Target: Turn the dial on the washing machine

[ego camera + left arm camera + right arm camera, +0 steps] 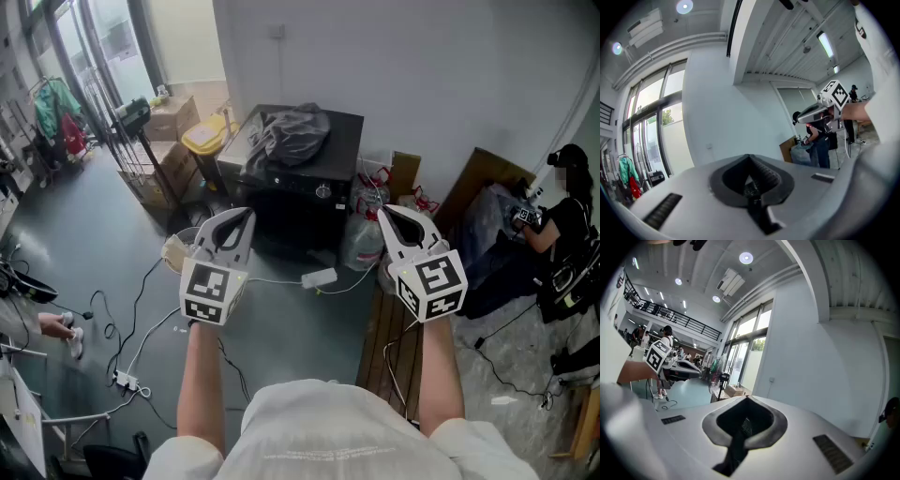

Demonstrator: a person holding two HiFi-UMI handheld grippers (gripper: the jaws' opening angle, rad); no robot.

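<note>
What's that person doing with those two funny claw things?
A person holds a gripper in each hand, out in front. The left gripper and the right gripper are both shut and hold nothing. The black washing machine stands farther off by the wall, with a dark heap of cloth on top. Its dial has not been touched yet.

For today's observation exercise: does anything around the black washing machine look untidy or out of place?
A crumpled grey cloth is heaped on top of the black washing machine, covering much of its lid, and bulging clear plastic bags are crammed beside it. Loose white cables trail over the floor.
</note>
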